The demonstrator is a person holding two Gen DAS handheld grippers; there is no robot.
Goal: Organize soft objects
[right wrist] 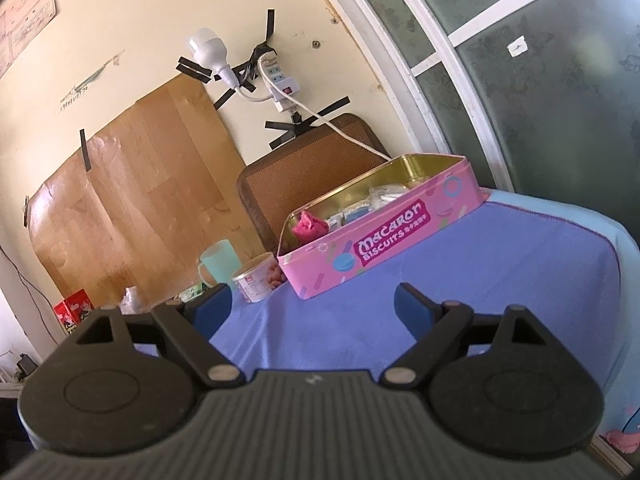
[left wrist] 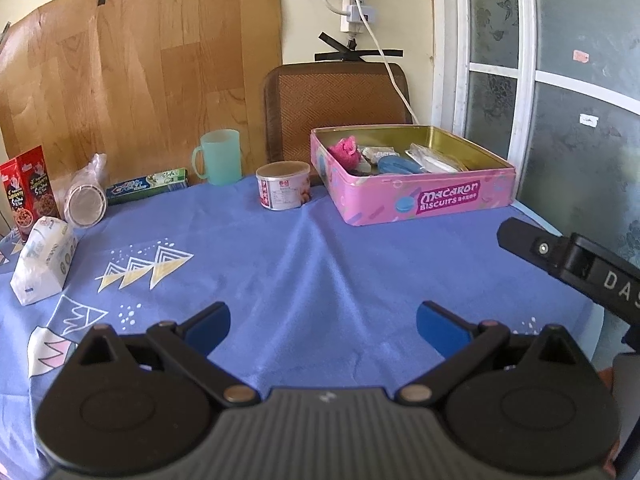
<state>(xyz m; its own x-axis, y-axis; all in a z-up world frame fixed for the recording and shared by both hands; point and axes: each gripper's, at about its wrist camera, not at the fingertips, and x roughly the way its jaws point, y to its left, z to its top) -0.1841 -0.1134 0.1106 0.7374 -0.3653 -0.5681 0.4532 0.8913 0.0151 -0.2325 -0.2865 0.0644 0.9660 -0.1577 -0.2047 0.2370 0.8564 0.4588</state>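
Observation:
A pink Macaron Biscuits tin point(left wrist: 424, 200) stands open at the back right of the blue tablecloth point(left wrist: 280, 264). Inside lie a pink knitted soft toy point(left wrist: 346, 150), a blue soft item point(left wrist: 396, 165) and clear wrapped packets point(left wrist: 434, 160). My left gripper point(left wrist: 323, 326) is open and empty, low over the cloth, well in front of the tin. My right gripper point(right wrist: 312, 306) is open and empty, tilted, in front of the tin point(right wrist: 384, 240); the pink toy point(right wrist: 308, 224) shows at the tin's left end. The right gripper's body point(left wrist: 576, 264) shows at the right of the left wrist view.
Along the back stand a small tin can point(left wrist: 283, 190), a green mug point(left wrist: 219, 157), a toothpaste box point(left wrist: 148, 186), stacked paper cups in plastic point(left wrist: 86, 198) and a red snack box point(left wrist: 28, 196). A tissue pack point(left wrist: 42, 266) lies at left. A chair back point(left wrist: 336, 104) rises behind the table.

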